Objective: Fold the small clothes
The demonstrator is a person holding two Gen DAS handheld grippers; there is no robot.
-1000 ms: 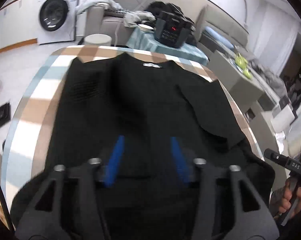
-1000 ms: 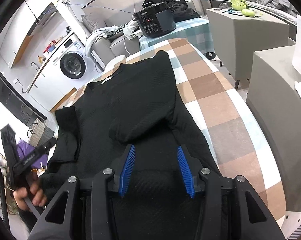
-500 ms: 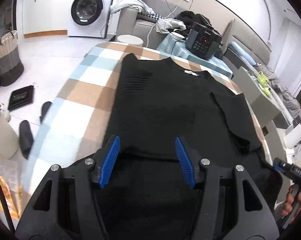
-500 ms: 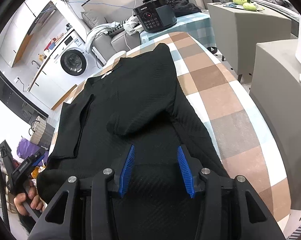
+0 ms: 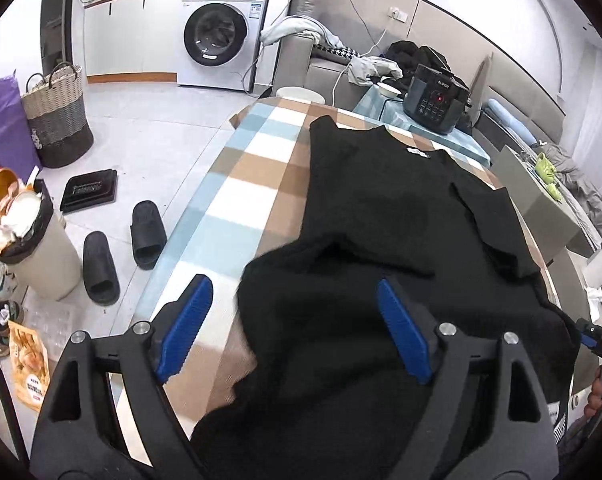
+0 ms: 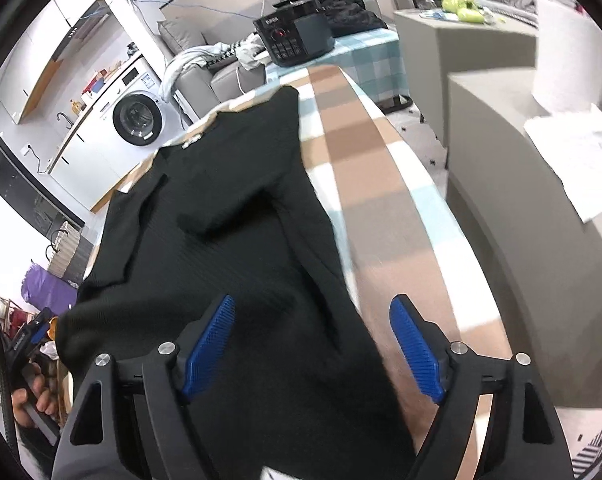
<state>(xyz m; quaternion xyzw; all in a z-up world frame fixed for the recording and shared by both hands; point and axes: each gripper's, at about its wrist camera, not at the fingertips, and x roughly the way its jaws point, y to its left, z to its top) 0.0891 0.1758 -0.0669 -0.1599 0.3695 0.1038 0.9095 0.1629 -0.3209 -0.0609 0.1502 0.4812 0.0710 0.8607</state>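
Left wrist view shows the left gripper (image 5: 293, 328) with its blue pads spread wide, its jaws having just been opening; the near left edge of the black top (image 5: 381, 208) lies between and below them, but neither pad presses on the cloth. A second ago that gripper sat over the middle of the garment; now it has swung out to the garment's left border, so the bare checked tablecloth (image 5: 245, 200) fills the space under its left pad. Right wrist view tells the same story mirrored: the right gripper (image 6: 313, 344) has just been opening too, stands wide, and has shifted toward the garment's right hem edge, with cloth under its left pad and bare table under the right. The top lies flat on the table, collar label at the far end, both sleeves already folded in across the body. Judging from this, each gripper is lining up on a bottom corner, probably to take the hem and fold it toward the collar.
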